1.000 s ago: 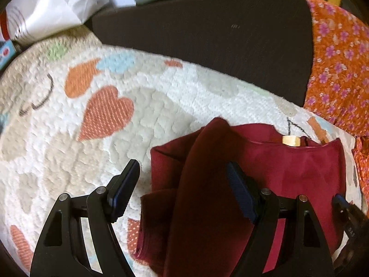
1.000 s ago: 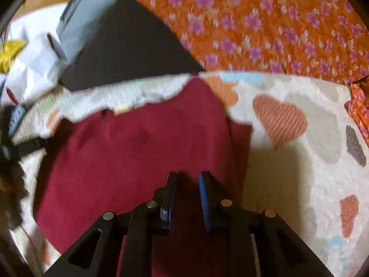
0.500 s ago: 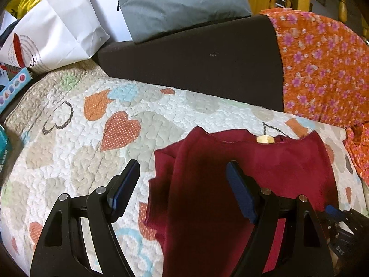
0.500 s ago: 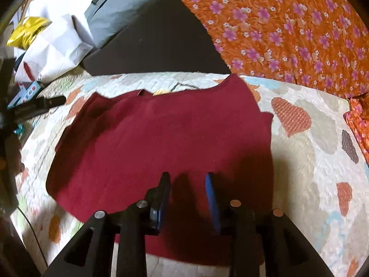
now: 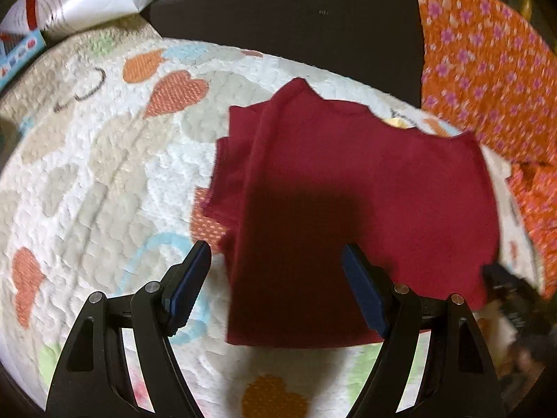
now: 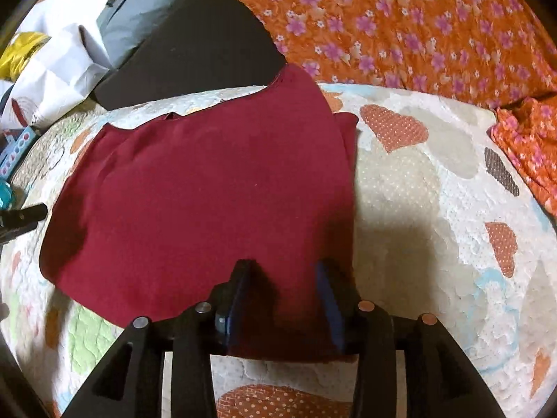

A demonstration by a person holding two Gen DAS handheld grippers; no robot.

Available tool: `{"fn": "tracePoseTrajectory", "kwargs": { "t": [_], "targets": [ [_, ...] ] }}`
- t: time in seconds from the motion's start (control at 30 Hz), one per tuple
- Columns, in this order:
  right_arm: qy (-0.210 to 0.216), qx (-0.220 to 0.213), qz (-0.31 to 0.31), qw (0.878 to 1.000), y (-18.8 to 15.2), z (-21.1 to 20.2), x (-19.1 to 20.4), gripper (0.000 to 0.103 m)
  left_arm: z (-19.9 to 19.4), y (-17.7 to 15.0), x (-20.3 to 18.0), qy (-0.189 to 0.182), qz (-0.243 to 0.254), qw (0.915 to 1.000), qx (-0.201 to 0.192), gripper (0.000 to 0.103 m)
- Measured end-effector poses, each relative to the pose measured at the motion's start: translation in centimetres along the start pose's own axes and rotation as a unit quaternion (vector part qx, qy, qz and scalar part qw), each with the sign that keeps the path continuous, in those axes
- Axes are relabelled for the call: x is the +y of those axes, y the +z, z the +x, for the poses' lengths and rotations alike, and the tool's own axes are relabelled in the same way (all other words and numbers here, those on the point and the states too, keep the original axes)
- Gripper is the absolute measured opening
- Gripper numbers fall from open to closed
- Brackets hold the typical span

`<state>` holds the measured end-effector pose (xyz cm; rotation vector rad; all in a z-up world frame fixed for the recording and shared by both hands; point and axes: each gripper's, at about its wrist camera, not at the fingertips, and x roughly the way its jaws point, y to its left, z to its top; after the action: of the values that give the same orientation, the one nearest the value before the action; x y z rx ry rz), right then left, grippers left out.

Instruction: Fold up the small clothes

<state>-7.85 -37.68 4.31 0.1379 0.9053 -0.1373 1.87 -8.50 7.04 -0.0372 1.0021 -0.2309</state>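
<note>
A small dark red garment lies flat on a white quilt with heart shapes, its left side folded over the middle. It also shows in the right wrist view, with its right side folded in. My left gripper is open and empty, hovering over the garment's near left edge. My right gripper is open and empty, over the garment's near right corner. The right gripper's tip shows at the right edge of the left wrist view.
An orange flowered cloth lies behind and to the right of the quilt. A dark cushion runs along the back. A white paper bag, a grey bag and a blue box sit at the back left.
The right gripper has opened and let go of the garment, which now lies flat. Both grippers have pulled back toward the near edge. The left gripper stays open.
</note>
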Motion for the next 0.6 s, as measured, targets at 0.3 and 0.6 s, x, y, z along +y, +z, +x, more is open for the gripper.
{"fn": "tracePoseTrajectory", "kwargs": {
  "t": [0.3,0.6],
  "targets": [
    [0.017,-0.018,0.006,1.000,1.2,-1.9,0.6,0.039,2.6,-0.5,0.6,0.023,0.009,0.9994,0.024,0.078],
    [0.005,0.011,0.012,1.000,0.4,0.0,0.4,0.039,2.5,0.0,0.3,0.028,0.023,0.9992,0.019,0.078]
  ]
}}
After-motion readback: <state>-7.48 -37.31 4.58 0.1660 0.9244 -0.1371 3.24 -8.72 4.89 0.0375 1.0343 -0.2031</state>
